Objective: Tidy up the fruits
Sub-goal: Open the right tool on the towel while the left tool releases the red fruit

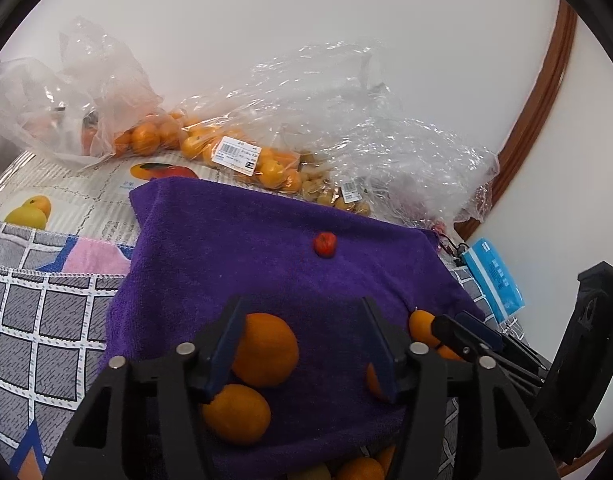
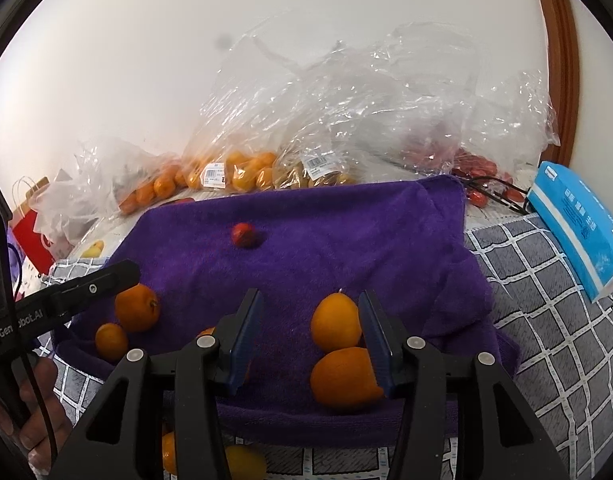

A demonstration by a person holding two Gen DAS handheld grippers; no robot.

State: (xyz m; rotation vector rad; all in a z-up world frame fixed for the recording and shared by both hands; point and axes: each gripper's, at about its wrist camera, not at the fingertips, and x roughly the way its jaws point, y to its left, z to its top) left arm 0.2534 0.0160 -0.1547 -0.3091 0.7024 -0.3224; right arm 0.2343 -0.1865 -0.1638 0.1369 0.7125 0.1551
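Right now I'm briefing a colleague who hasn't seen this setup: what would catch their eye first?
The purple towel spread across the middle, with loose oranges along its near edge and one small red fruit alone near its centre. Behind it, against the white wall, crinkled clear plastic bags hold more oranges. Up close, the right gripper stands open beside an orange, and a blue tissue pack lies at the right.

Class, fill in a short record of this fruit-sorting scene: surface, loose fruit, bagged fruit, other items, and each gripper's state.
surface: purple towel over a grey checked cloth
loose fruit: several oranges near the grippers; one small red fruit alone further back
bagged fruit: clear plastic bags of oranges along the wall
other items: blue tissue pack at the right
left gripper: open, an orange beside one finger
right gripper: open, oranges against one finger
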